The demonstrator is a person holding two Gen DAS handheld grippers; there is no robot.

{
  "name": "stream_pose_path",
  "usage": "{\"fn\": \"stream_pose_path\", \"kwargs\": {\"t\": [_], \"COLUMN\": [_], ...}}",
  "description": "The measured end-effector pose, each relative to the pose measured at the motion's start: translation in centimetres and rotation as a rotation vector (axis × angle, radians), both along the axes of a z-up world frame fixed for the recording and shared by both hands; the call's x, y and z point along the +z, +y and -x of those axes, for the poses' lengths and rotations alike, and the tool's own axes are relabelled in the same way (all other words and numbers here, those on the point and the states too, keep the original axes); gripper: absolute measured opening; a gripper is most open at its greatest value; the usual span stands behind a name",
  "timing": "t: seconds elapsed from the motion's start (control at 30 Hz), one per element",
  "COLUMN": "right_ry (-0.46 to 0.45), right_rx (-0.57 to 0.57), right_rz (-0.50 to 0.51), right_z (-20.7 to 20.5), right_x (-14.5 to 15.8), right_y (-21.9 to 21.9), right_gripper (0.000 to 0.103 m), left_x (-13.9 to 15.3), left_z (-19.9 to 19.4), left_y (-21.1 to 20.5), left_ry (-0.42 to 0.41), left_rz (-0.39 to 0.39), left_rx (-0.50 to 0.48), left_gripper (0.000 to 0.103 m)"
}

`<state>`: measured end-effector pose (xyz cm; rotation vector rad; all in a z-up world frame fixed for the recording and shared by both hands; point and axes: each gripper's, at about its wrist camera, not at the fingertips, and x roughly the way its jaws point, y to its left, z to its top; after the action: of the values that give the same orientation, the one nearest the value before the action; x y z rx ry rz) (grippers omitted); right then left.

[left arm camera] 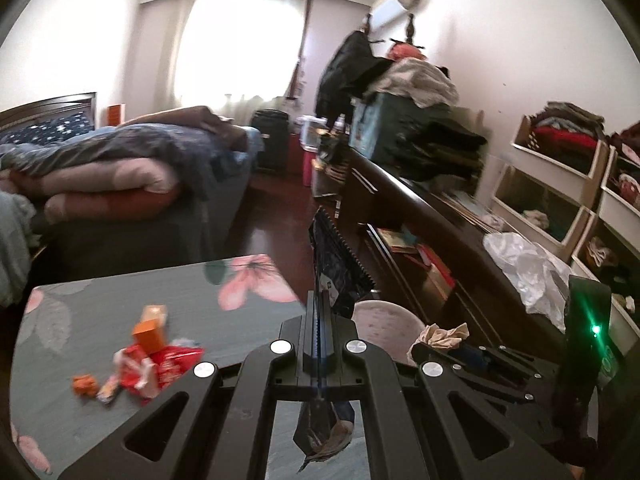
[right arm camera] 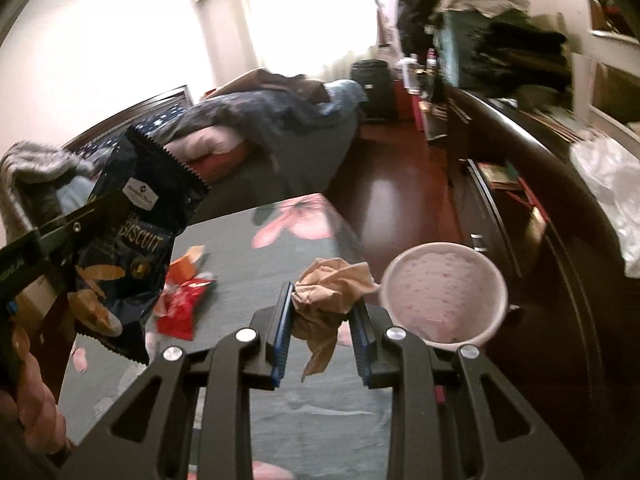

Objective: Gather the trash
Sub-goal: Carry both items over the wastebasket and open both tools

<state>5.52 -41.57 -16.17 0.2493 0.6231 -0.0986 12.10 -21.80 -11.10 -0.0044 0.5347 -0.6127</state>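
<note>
My left gripper is shut on a dark blue biscuit bag, held above the flowered table; the bag also shows in the right wrist view. My right gripper is shut on a crumpled brown paper napkin, also seen in the left wrist view. A pale pink trash bin stands on the floor just right of the table, close to both grippers. Red wrappers and an orange box lie on the table.
A dark low dresser runs along the right wall with a white plastic bag and piled clothes on it. A bed with bedding stands left. Dark red floor lies between them.
</note>
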Motion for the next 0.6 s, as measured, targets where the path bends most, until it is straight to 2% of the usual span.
{"fn": "stream_pose_path", "kwargs": {"t": [0.33, 0.6], "right_ry": [0.036, 0.103], "right_rx": [-0.155, -0.239], "right_rz": [-0.022, -0.068], "right_z": [-0.6, -4.1], "right_x": [-2.4, -6.9], "right_y": [-7.2, -13.4], "right_gripper": [0.028, 0.028], "left_x": [-1.7, -6.7], "left_z": [-2.0, -6.9], "left_y": [-8.1, -16.5], "left_ry": [0.041, 0.195], "left_rz": [-0.023, -0.048], "left_rx": [-0.153, -0.258], "left_gripper": [0.001, 0.001]}}
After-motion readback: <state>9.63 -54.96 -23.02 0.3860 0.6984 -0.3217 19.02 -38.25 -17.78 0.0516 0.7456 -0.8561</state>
